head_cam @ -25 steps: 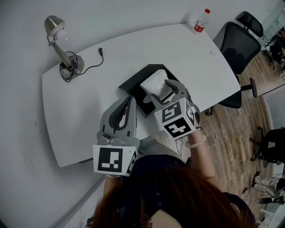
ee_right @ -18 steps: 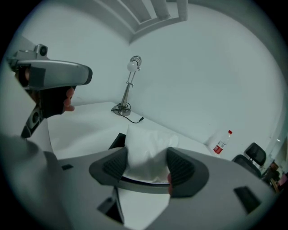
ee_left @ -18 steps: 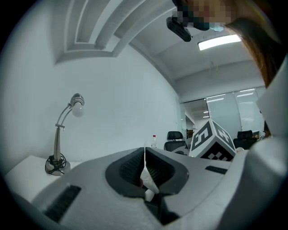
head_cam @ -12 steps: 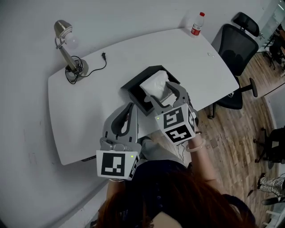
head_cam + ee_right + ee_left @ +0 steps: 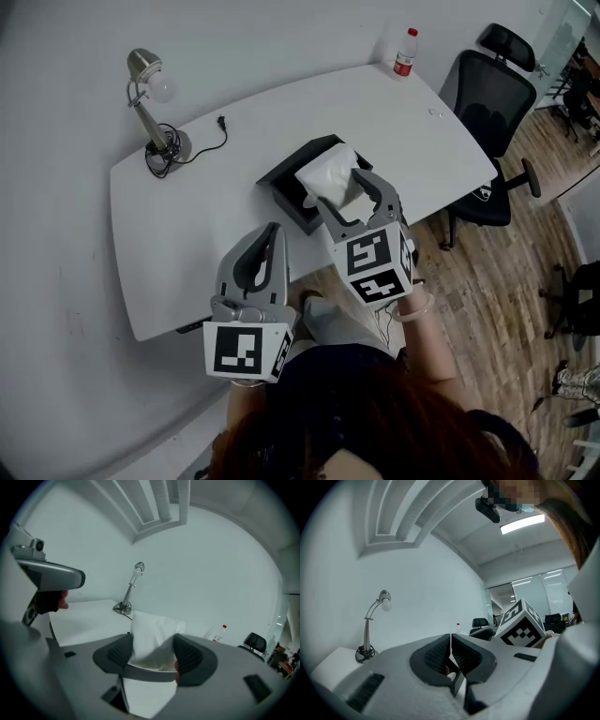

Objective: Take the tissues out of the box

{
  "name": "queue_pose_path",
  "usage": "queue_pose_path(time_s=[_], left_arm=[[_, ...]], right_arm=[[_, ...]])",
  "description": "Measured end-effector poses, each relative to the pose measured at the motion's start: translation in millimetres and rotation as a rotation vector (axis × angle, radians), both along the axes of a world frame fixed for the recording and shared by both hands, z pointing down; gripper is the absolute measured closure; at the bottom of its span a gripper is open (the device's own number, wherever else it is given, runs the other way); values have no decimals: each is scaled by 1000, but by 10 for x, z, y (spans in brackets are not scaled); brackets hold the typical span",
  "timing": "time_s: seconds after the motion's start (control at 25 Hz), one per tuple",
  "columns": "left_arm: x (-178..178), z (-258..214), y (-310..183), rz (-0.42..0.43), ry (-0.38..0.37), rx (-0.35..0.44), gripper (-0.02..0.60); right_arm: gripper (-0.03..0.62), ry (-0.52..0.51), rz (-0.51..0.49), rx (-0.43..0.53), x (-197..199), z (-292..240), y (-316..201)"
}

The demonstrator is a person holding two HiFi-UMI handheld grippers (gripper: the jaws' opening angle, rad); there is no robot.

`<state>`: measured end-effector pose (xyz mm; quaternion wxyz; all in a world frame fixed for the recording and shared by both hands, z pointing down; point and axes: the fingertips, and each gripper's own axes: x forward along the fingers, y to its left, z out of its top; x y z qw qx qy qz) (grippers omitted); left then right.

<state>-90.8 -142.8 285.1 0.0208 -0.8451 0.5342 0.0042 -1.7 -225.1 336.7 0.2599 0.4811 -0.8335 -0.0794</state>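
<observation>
A thick wad of white tissues (image 5: 326,174) sticks up over the open black box (image 5: 284,178) in the middle of the white table (image 5: 187,197). My right gripper (image 5: 342,194) is shut on the wad, one pad on each side. In the right gripper view the tissues (image 5: 150,634) fill the space between the jaws of the right gripper (image 5: 152,652), and a sheet hangs below them. My left gripper (image 5: 271,232) is shut and holds nothing, near the table's front edge left of the box. In its own view the left gripper (image 5: 450,639) has its jaws meeting.
A desk lamp (image 5: 150,94) with its cable and plug (image 5: 222,120) stands at the table's far left. A bottle with a red cap (image 5: 403,52) is at the far right corner. A black office chair (image 5: 492,103) is beside the table's right end.
The right gripper has risen slightly with the tissues still in its jaws. The left gripper has stayed shut in about the same place. The head view has shifted a little.
</observation>
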Motion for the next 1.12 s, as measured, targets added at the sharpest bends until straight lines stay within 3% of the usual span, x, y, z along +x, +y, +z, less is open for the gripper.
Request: queue_pose_path(time_s=[0.8, 1.12], left_arm=[[-23, -115, 651, -11, -16, 58, 555], [-11, -148, 765, -10, -17, 71, 555]], right_arm=[[307, -35, 2, 101, -9, -357, 759], [307, -99, 13, 162, 14, -505, 975]])
